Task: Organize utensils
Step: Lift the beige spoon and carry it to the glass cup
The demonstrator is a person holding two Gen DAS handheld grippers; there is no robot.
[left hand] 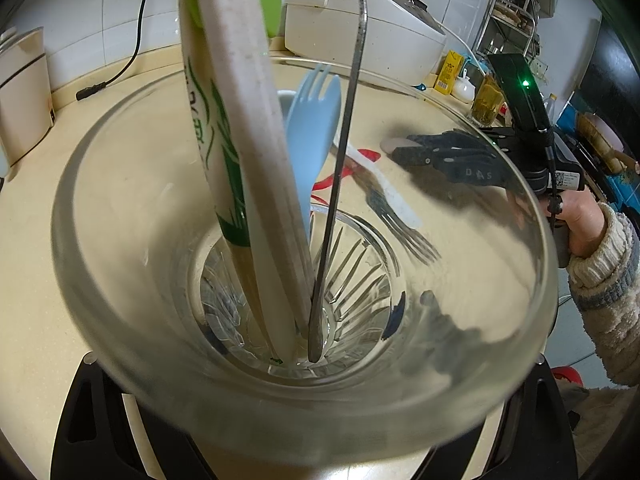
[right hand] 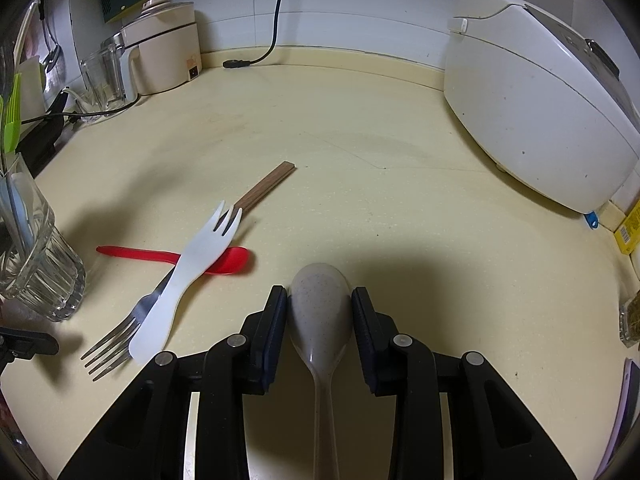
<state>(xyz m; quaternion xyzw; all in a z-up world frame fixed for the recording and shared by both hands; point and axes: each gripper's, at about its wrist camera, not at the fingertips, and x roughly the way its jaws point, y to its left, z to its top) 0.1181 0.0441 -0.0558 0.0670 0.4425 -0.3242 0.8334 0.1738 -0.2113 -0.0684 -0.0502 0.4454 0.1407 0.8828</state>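
1. Looking down the left wrist view, we see the left hand-held gripper (left hand: pixel 304 432) clenched around a clear glass cup (left hand: pixel 120 280) that fills most of the frame.
2. Inside the cup we see a paper-wrapped pair of chopsticks (left hand: pixel 218 152), a white utensil handle (left hand: pixel 256 160), a light blue plastic fork (left hand: pixel 312 136) and a thin metal handle (left hand: pixel 344 140), all leaning toward the top of the frame.
3. At the lower centre of the right wrist view, we find the right hand-held gripper (right hand: pixel 320 300) grasping a speckled grey spoon (right hand: pixel 320 312) by the sides of its bowl, its handle running back toward the bottom edge.
4. On the cream tabletop (right hand: pixel 360 200), left of centre, we see a white plastic fork (right hand: pixel 188 276) lying across a red spoon (right hand: pixel 224 260) and over a metal fork (right hand: pixel 116 340), whose tines point to the lower left.
5. Just above that pile we see brown wooden chopsticks (right hand: pixel 268 188) reaching toward the centre.
6. At the right edge stands a white rice cooker (right hand: pixel 532 100); at the upper left, a beige appliance (right hand: pixel 168 52).
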